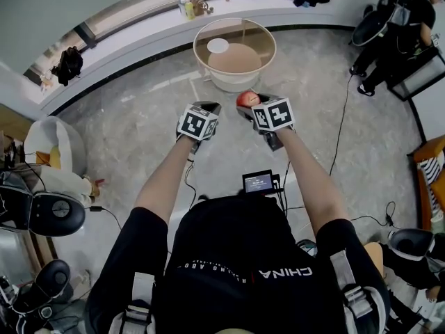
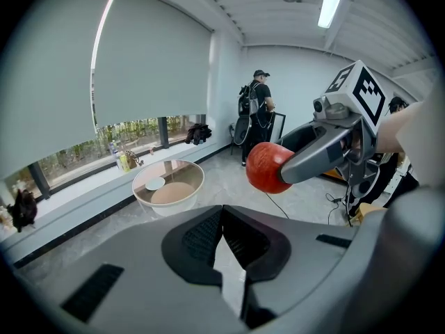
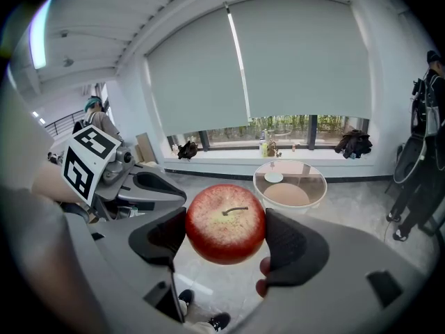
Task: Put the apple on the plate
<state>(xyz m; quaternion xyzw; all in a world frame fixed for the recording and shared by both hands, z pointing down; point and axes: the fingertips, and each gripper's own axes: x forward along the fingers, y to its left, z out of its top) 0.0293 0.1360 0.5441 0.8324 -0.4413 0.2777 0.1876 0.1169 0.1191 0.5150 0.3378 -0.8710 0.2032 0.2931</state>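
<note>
While tool (image 3: 226,236) grips apple (image 3: 224,218), table (image 1: 245,32) holds plate (image 1: 217,45).

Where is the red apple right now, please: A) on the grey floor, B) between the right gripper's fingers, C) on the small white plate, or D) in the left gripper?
B: the right gripper view shows the right gripper clamping the red apple between its fingers, with the small white plate apart on the round glass table.
</note>
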